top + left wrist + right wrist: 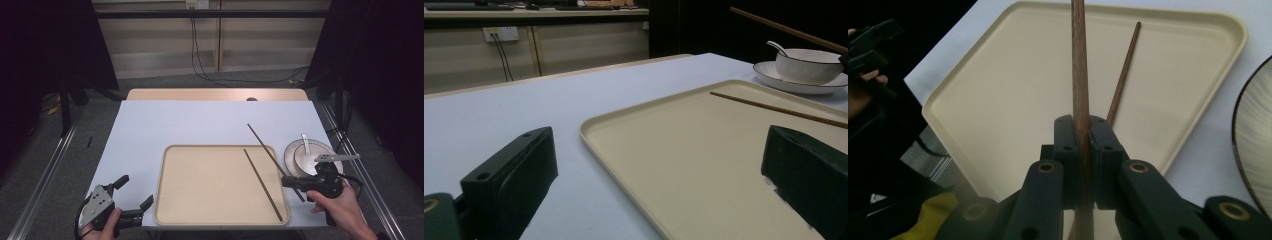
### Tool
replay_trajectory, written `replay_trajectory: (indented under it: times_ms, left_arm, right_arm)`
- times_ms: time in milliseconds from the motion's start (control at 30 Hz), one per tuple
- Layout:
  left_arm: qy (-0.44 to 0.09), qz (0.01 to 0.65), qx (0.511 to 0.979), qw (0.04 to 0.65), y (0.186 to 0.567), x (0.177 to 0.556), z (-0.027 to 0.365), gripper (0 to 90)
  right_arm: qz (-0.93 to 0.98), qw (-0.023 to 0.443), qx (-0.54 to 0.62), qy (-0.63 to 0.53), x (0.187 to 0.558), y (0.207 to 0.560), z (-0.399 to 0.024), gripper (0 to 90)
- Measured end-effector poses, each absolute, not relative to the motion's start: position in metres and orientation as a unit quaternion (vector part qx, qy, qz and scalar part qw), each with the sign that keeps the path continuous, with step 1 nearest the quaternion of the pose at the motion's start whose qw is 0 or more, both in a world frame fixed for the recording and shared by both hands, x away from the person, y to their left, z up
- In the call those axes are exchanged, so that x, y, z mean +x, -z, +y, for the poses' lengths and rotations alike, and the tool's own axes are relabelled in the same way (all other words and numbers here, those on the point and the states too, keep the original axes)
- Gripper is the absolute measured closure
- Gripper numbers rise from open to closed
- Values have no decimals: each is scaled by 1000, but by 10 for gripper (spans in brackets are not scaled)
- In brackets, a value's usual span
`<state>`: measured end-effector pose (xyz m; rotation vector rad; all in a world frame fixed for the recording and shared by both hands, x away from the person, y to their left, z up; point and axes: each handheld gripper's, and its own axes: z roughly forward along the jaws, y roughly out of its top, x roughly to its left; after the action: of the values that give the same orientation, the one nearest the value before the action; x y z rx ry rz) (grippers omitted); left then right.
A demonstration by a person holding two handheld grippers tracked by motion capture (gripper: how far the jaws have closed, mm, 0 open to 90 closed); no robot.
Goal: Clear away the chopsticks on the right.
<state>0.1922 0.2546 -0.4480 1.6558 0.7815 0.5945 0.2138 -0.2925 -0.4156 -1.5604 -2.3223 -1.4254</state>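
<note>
At the lower right of the high view, the right hand-held gripper [286, 182] is clamped near one end of a thin, stiff, light dark-brown wooden chopstick [272, 157], so it'll probably pivot unless pinched nearer the middle.

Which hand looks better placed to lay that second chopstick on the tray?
The right. Its tongs are shut on the raised chopstick, just above the tray where the other chopstick lies. The left tongs sit open beside the tray's near left corner.
</note>
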Motion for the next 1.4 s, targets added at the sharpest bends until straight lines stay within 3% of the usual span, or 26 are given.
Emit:
replay_trajectory:
  times_ms: [567,1400]
  left_arm:
    - [-252,333,707,572,448,192,255,14]
    - [-249,333,706,573,449,192,256,14]
  right_arm:
    - [-740,21,-532,410,206,446,-253,850]
    - [-745,33,-566,351,209,469,-235,844]
